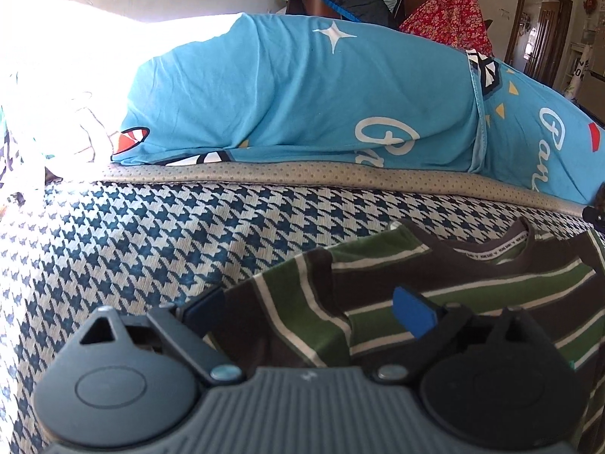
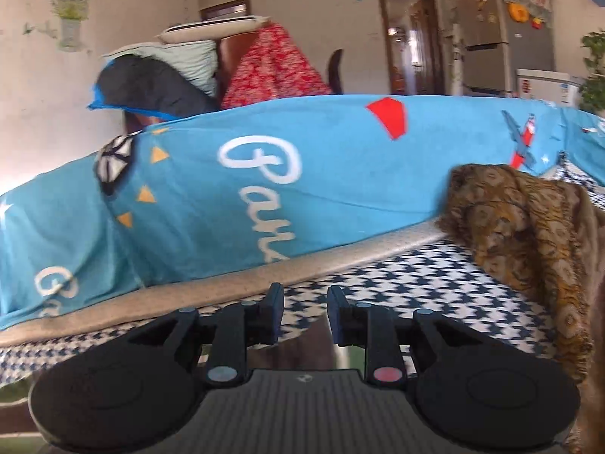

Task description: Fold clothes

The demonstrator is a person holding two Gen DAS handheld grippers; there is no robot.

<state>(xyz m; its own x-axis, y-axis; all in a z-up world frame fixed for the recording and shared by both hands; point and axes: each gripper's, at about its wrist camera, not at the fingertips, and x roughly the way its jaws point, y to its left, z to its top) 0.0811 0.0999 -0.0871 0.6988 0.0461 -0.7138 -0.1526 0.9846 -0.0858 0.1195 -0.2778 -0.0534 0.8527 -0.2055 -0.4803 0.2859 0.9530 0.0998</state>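
Lying on the houndstooth bedcover, the striped T-shirt fills the lower right of the left wrist view, from about 3 o'clock round to 6 o'clock of the frame. Its bands run dark brown, green and white, and its collar sits at about 2 o'clock from the frame's centre, with a printed tape showing inside the neckline. The left gripper stands with its jaws wide apart, a fold of the shirt's sleeve lying between them; the blue pad on the right-hand finger rests against the cloth, while the other finger sits at the shirt's left edge. Neither pad presses the fabric.

Beyond the shirt, at 12 o'clock, a blue printed quilt is heaped along a beige dotted strip. A red floral cloth hangs behind it at 1 o'clock.

In the right wrist view, the right gripper hovers above the bedcover with its jaws at a narrow gap and nothing between them. A sliver of dark brown and green shirt shows just under the fingers at 6 o'clock. A brown patterned garment is bunched at 3 o'clock, touching the blue quilt.
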